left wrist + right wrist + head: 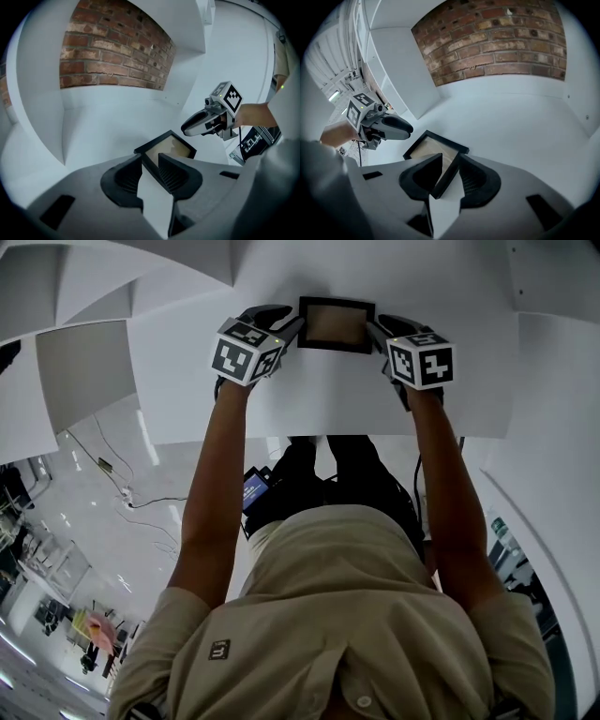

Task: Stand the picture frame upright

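Head view shows the picture frame (336, 323) lying flat on the white counter (328, 399) at 12 o'clock, with the left hand-held gripper (289, 332) at its 9 o'clock edge and the right hand-held gripper (378, 334) at its 3 o'clock edge. Both have jaws apart around the edge, not squeezing, so I think grabbing comes next: close, then tip it up. No box or bowl shows.

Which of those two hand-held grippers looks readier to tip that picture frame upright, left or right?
Right, but only narrowly. Both sit with open jaws over the side edges of the picture frame, which lies flat. The frame's edge seems to reach deeper into the right gripper than into the left gripper.
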Action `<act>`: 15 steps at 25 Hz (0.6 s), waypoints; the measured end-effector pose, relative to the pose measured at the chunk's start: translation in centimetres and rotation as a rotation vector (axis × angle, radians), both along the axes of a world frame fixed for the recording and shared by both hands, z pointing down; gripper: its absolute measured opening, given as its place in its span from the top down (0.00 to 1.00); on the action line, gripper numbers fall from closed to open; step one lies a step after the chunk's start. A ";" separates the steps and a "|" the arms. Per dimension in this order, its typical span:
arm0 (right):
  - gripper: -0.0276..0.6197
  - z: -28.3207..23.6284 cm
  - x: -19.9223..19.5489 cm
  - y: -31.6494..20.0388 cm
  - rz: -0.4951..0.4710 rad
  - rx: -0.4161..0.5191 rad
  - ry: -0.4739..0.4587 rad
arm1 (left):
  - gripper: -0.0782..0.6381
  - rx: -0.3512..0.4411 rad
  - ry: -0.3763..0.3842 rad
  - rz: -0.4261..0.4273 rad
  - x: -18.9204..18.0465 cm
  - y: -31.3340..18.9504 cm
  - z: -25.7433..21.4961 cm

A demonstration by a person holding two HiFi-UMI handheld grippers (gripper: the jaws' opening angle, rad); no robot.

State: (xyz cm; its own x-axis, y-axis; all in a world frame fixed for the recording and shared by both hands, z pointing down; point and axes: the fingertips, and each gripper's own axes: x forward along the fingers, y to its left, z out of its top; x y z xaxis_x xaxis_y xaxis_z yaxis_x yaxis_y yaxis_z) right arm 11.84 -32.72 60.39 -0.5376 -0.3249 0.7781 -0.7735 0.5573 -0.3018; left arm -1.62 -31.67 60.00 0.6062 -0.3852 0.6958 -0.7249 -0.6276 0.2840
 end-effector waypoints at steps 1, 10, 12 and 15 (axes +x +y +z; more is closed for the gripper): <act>0.78 0.5 -0.1 -0.1 0.000 -0.011 0.002 | 0.76 -0.010 -0.001 -0.006 -0.1 -0.2 0.4; 0.77 3.3 -0.9 -0.2 0.005 -0.077 0.003 | 0.76 -0.087 -0.011 -0.024 -0.5 -0.5 2.8; 0.77 3.5 -1.0 -0.3 0.011 -0.078 0.000 | 0.76 -0.106 -0.001 -0.026 -0.3 -0.4 3.3; 0.77 3.3 -1.1 -0.4 0.016 -0.079 -0.001 | 0.76 -0.140 0.046 -0.035 0.1 -0.3 3.3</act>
